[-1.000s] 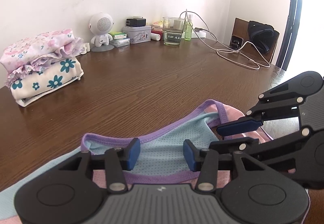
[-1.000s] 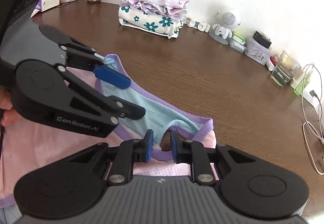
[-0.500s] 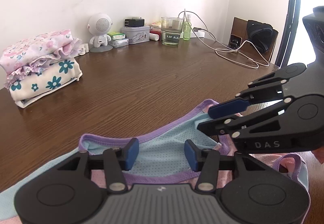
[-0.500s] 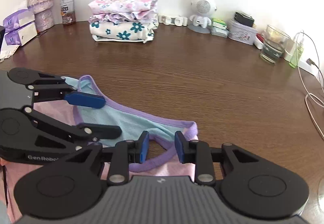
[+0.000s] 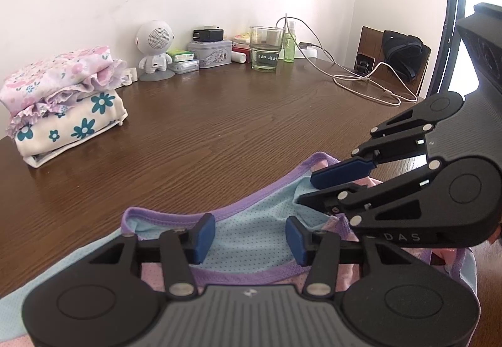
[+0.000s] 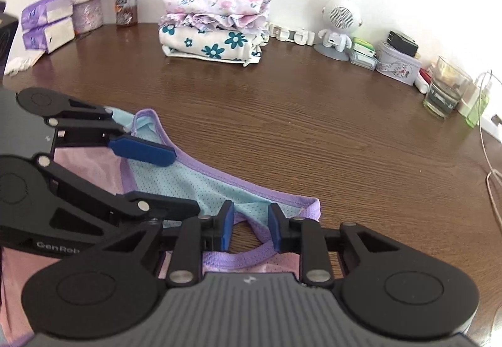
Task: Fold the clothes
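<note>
White wall backs a brown wood-grain counter (image 5: 219,133), with a folded stack (image 6: 216,23) of floral clothes near the wall. At the near edge lies the garment (image 6: 200,187), a thin perforated top in light blue and pink with purple binding, flat but for a few soft wrinkles.

It looks very light and limp, so it should sag from any single hold and slide easily on the smooth wood. The bound edges look like the firmest places to pinch.

The left tool (image 5: 248,235) stands half spread over the blue panel, pads clear of the cloth. The right tool (image 6: 249,229) is closing its narrow gap around a purple strap loop at the garment's right corner, not yet pressing it as far as I can see.
</note>
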Demonstrator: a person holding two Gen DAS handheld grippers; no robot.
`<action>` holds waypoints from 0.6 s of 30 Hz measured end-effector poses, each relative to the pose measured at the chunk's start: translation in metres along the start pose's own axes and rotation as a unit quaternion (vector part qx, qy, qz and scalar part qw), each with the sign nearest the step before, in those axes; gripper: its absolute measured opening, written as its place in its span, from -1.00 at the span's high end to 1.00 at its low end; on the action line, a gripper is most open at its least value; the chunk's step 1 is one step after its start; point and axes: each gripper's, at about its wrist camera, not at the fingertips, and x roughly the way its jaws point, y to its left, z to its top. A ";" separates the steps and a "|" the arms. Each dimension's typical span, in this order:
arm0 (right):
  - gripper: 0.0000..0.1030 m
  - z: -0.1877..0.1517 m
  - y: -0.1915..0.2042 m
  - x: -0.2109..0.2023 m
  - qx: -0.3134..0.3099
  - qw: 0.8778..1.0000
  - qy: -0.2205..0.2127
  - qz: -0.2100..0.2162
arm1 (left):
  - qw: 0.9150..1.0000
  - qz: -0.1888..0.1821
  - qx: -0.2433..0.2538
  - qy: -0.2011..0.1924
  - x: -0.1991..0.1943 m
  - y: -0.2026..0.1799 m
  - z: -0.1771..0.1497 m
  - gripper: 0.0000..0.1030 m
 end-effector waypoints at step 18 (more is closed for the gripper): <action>0.72 0.010 -0.009 0.002 0.009 0.999 0.017 0.030 | 1.000 0.001 0.001 0.000 0.001 0.001 0.001 0.05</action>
